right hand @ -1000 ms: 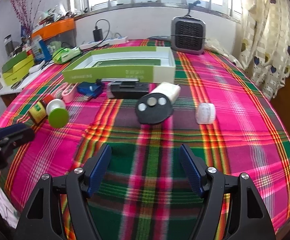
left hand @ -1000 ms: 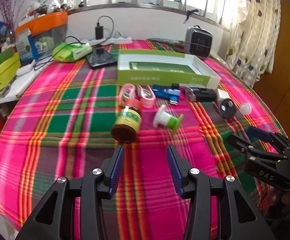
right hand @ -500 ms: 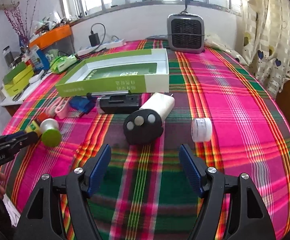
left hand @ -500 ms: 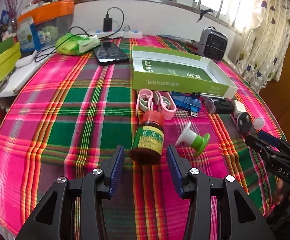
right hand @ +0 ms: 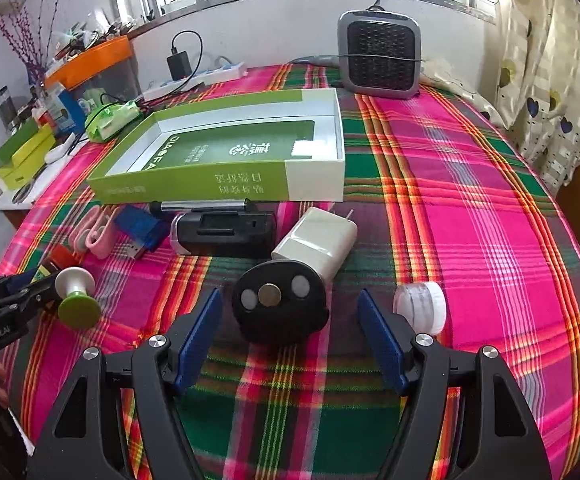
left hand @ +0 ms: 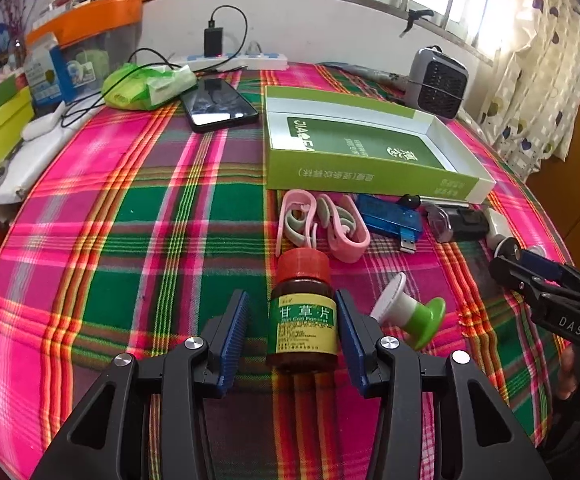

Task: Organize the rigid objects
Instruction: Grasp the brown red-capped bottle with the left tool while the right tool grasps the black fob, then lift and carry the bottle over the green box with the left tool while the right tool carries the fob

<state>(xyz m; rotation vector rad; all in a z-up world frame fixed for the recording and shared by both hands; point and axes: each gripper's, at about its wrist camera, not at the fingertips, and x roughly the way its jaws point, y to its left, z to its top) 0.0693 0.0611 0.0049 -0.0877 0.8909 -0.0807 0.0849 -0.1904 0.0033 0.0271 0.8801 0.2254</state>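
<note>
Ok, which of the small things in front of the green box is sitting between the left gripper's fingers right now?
The brown medicine bottle with the red cap and yellow-green label. It lies between the open left hand-held gripper; the others lie outside.

The box (left hand: 369, 160) sits on the table (left hand: 130, 240) toward its far edge, with the heater (right hand: 379, 56) behind it near the far right corner and the phone (left hand: 218, 106) to its left. Before the box runs a row: clips (left hand: 321, 224), USB stick (left hand: 389, 220), charger (right hand: 317, 242). The bottle (left hand: 303, 316) lies before the clips, the spool (left hand: 409, 316) to its right.
</note>
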